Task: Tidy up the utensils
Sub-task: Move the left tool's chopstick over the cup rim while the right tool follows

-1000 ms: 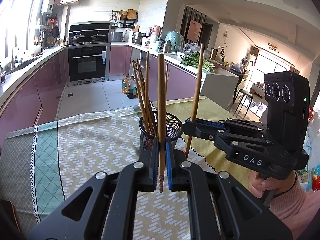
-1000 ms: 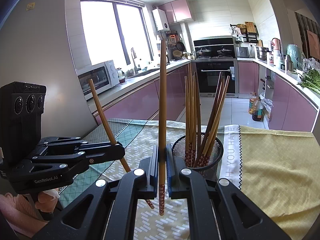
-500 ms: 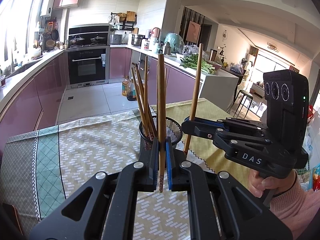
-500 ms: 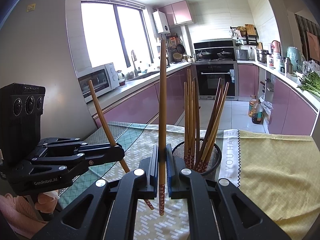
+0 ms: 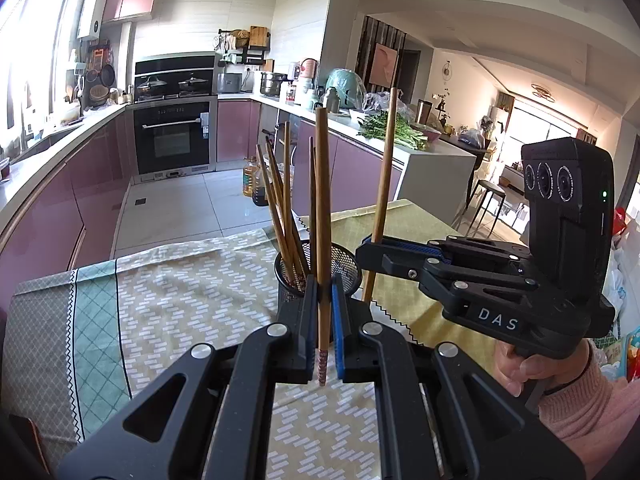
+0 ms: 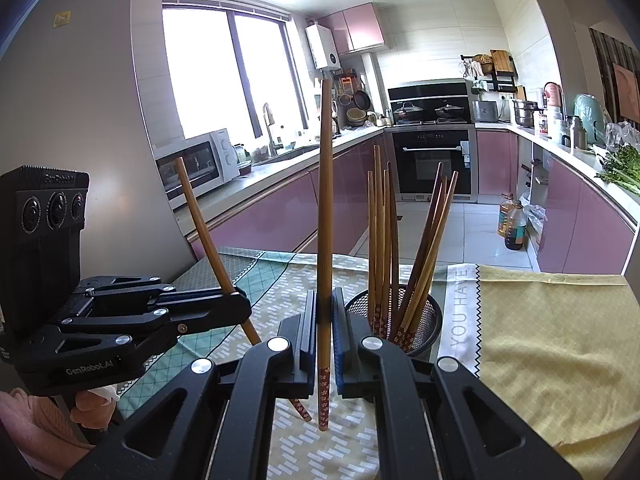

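Note:
My left gripper [image 5: 323, 294] is shut on one wooden chopstick [image 5: 322, 216], held upright with its patterned end below the pads. Just beyond it stands a black mesh holder [image 5: 348, 266] with several chopsticks [image 5: 280, 216] leaning in it. My right gripper [image 6: 324, 306] is shut on another upright chopstick [image 6: 325, 200], beside the same holder [image 6: 426, 312] and its chopsticks [image 6: 382, 240]. In the left wrist view, the right gripper [image 5: 366, 250] is right of the holder. In the right wrist view, the left gripper [image 6: 240, 306] is left of it, its chopstick [image 6: 200, 220] tilted.
A patterned tablecloth [image 5: 180, 292] in green, grey and yellow panels [image 6: 552, 340] covers the table. Beyond the far table edge lies the kitchen floor, with pink cabinets [image 6: 280, 220], an oven [image 5: 172, 140] and oil bottles [image 6: 512, 222]. A hand in a pink sleeve [image 5: 568, 396] holds the right gripper.
The left wrist view has shifted a little, with the holder sitting slightly lower and closer. Both grippers keep their chopsticks clamped as before.

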